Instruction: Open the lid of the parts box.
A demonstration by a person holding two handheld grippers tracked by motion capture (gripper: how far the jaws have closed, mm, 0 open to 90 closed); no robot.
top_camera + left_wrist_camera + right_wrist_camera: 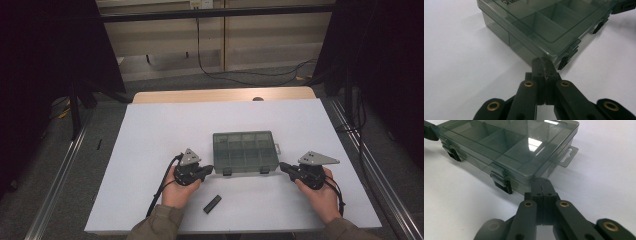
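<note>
The high view looks forward and down from afar; both gripper views sit close, sharing the smoky translucent plastic compartment box (245,152) at frame centre.

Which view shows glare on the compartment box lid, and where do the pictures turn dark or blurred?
Right gripper view: bright glare patch on the compartment box lid, nearest jaw links soft. Left gripper view: no glare, lid text blurred. High view: dim, surroundings nearly black beyond the white table.

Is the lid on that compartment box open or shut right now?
Shut. The clear lid lies flat on the compartment box, and both front latches are folded down over its front wall.
</note>
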